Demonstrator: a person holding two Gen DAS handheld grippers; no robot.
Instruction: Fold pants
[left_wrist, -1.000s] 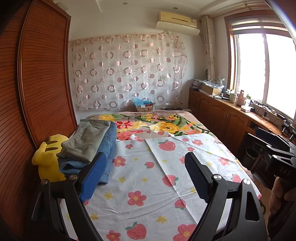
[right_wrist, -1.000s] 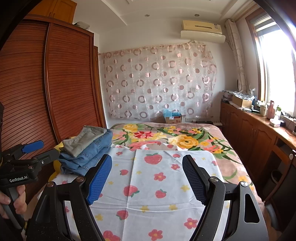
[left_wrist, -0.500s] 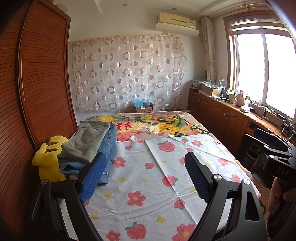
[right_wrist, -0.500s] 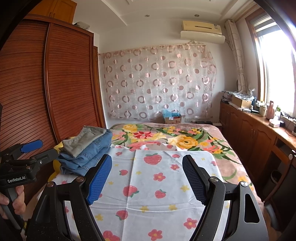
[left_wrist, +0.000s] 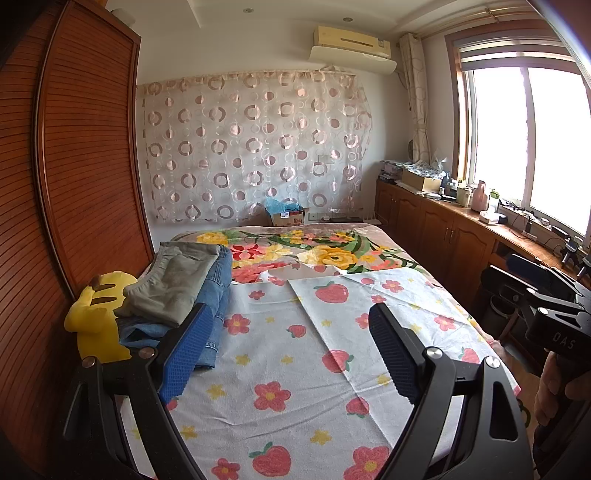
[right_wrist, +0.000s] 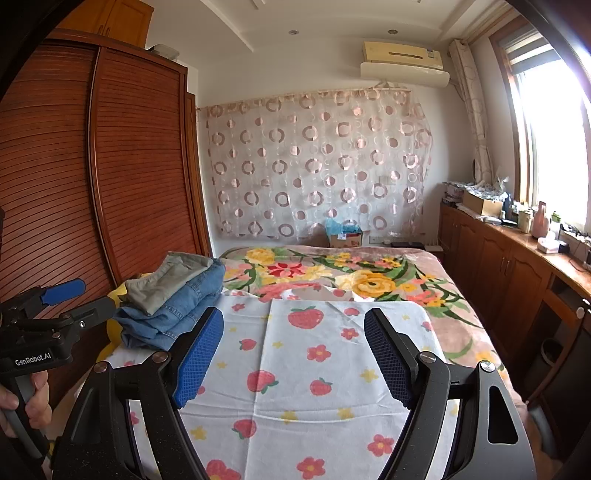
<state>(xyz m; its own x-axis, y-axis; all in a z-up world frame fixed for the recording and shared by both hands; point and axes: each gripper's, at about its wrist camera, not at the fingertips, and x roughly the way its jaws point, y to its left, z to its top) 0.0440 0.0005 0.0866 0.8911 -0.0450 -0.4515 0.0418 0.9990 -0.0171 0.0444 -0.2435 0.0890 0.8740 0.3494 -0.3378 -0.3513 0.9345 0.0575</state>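
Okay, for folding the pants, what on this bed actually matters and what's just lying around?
Part of the job:
- grey-green pants, top of the pile
- blue jeans beneath them
- left gripper and right gripper, both open and empty
- strawberry sheet, the clear folding surface

Just lying about:
- yellow plush toy beside the pile
- floral blanket
- cardboard box

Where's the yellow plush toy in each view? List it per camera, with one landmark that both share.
Left wrist: yellow plush toy at left, between the wardrobe and the stacked pants.
Right wrist: only a yellow sliver shows, behind the stack's left edge.
Shared landmark: air conditioner above the circle-patterned curtain.
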